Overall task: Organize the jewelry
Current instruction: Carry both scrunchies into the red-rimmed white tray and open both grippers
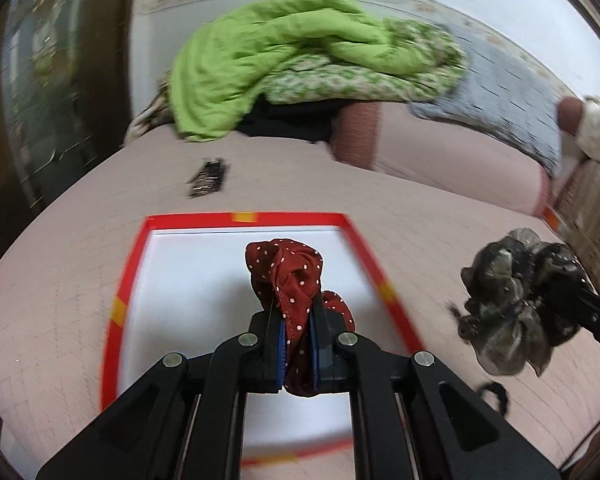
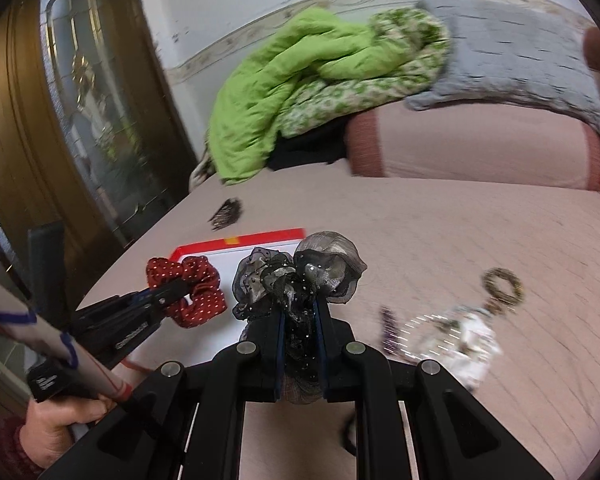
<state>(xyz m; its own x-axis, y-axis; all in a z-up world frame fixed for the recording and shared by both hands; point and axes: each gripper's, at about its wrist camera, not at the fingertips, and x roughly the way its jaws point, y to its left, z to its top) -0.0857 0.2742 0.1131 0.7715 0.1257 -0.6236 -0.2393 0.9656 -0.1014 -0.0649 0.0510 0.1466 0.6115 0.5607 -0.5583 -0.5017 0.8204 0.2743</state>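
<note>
The red scrunchie [image 1: 290, 280] is judged light, soft and crushable, with no fragile part; it is best taken by a bunched fold of its cloth, as is done here, though thin fabric may slide out of flat pads. It is seen as dark red cloth with small white dots, gathered into a ring. It is pinched between the nearly closed jaws of the left gripper [image 1: 296, 344] and is held in the lower centre of the left wrist view, above the white floor of a red-rimmed tray [image 1: 364, 248] that lies on the pink bed [image 1: 80, 280].

The dark organza bow [image 2: 300, 276] is judged equally light, but its sheer layers and tiny sparkling beads could snag. It is clamped in the narrow jaws of the right gripper [image 2: 300, 332], at the centre of the right wrist view, beside the tray's right edge. More pieces [image 2: 452, 332] are left lying blurred at the lower right.
</note>
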